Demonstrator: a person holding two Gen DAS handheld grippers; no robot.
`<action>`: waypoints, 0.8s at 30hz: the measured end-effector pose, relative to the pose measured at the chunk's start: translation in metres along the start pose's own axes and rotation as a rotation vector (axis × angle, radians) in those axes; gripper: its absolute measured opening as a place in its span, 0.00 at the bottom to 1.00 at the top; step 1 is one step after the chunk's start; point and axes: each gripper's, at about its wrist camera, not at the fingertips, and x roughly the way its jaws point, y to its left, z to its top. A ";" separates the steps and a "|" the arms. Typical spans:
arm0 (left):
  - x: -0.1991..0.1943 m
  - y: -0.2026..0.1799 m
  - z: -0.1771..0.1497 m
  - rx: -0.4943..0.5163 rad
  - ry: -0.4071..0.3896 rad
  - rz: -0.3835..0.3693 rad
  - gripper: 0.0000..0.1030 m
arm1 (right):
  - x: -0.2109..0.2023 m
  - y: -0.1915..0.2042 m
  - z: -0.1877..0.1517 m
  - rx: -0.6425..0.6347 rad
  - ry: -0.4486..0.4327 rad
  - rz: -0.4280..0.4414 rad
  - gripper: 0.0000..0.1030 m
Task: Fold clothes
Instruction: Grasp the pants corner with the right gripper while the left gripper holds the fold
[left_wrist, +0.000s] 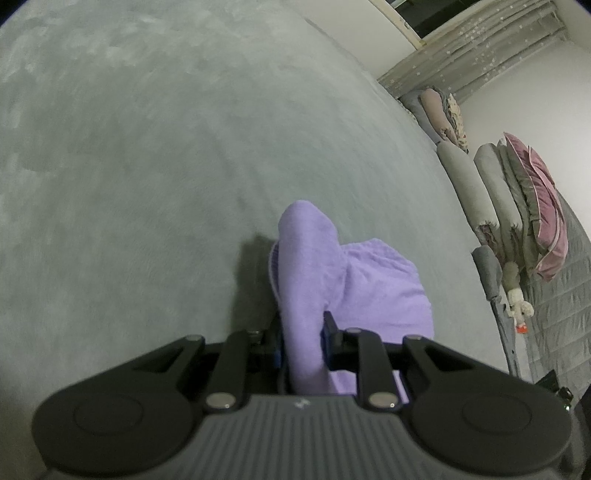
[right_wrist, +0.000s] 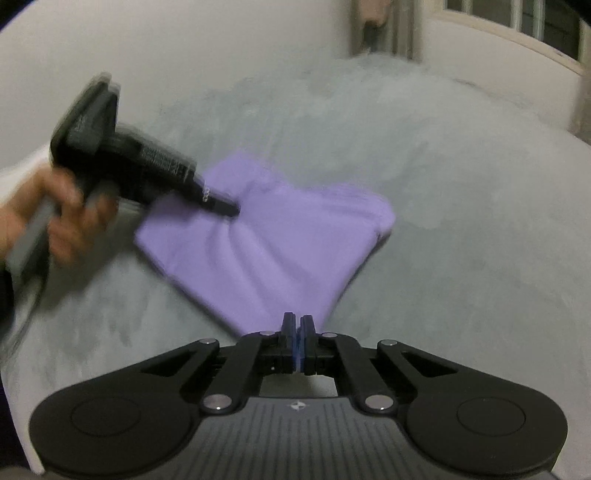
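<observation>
A purple garment (right_wrist: 280, 243) lies partly folded on a grey bed cover (right_wrist: 461, 221). My right gripper (right_wrist: 297, 323) is shut on its near corner, the cloth stretching away from the jaws. My left gripper (left_wrist: 303, 332) is shut on a thick fold of the same purple garment (left_wrist: 369, 288), which rises as a rounded hump between the jaws. In the right wrist view the left gripper (right_wrist: 227, 207) comes in from the left, blurred, its tip on the garment's upper left part, with the hand (right_wrist: 70, 221) holding it.
The grey bed cover (left_wrist: 166, 166) fills most of both views. Grey and pink pillows (left_wrist: 517, 206) and a small plush toy (left_wrist: 517, 299) lie along the right edge in the left wrist view. A wall and window (right_wrist: 517, 22) stand behind the bed.
</observation>
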 end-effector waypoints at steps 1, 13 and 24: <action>0.000 -0.001 -0.001 0.001 -0.002 0.001 0.18 | 0.005 -0.003 0.002 0.017 -0.009 0.000 0.03; -0.001 -0.008 -0.004 0.042 -0.019 0.023 0.18 | 0.065 -0.040 0.031 0.224 -0.118 0.004 0.11; -0.005 -0.023 -0.007 0.109 -0.037 0.073 0.18 | 0.085 -0.053 0.034 0.312 -0.219 -0.134 0.09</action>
